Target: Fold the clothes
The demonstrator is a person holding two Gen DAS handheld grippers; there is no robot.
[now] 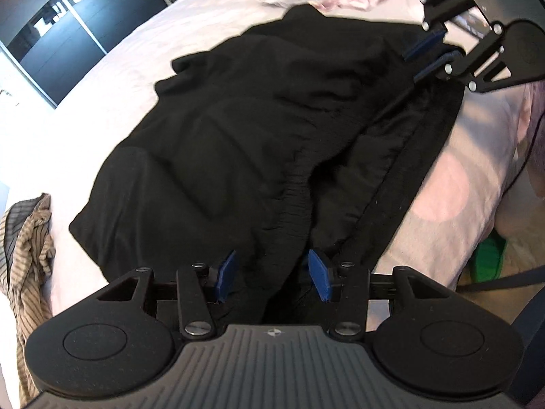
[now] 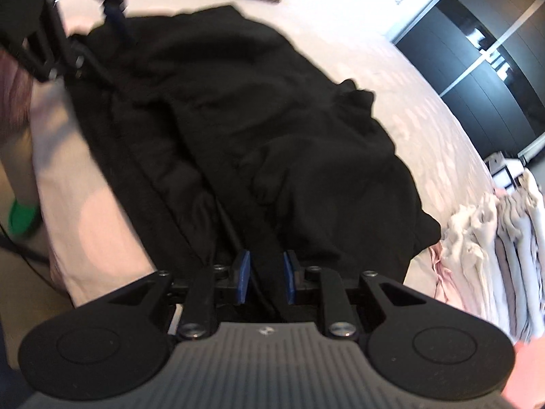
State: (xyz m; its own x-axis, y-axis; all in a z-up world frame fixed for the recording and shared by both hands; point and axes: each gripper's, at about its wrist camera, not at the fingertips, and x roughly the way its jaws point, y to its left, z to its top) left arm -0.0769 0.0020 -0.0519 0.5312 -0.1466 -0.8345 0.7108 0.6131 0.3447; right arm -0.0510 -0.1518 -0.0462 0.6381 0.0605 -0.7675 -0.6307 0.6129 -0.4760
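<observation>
Two tools, my left tool and my right tool, both spread and pinching nothing, stand over the near edge of the black garment, which lies flat on the bed, I think ready for folding.
</observation>
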